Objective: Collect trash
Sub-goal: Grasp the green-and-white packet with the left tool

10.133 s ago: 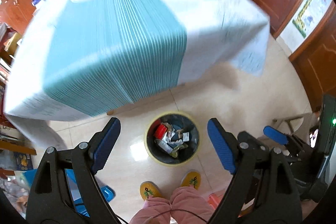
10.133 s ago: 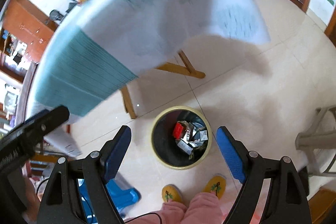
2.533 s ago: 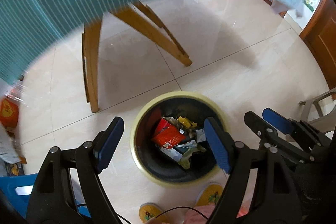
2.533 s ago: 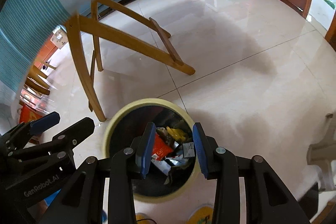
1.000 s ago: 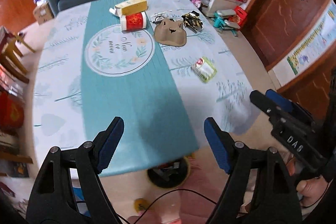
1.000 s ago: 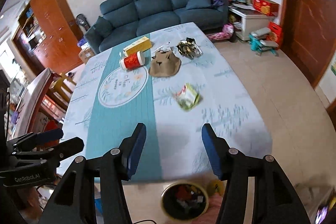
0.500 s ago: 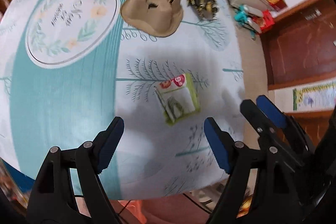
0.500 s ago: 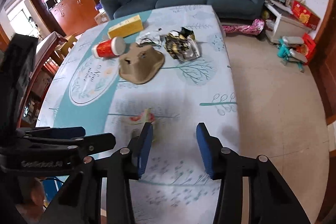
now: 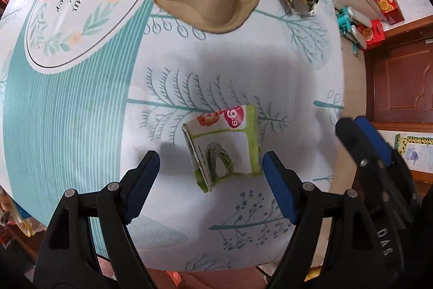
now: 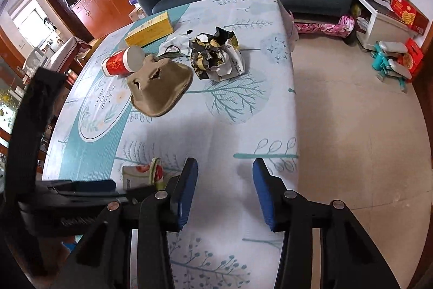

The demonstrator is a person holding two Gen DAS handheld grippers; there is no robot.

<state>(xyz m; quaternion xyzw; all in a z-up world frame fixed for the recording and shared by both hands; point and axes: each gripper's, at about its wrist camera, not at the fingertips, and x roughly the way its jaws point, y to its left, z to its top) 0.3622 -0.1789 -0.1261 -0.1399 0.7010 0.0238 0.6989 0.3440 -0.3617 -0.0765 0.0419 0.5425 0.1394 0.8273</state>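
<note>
We swing up from bin to table — left gripper [image 9: 209, 174] now open, straddling green packet [image 9: 224, 146] at near edge; right gripper [image 10: 223, 190] open, empty — next pick begins.

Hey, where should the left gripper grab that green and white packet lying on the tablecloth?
Take the green and white packet across its two long side edges, coming straight down from above. It lies flat, and the open left gripper already straddles it.
</note>
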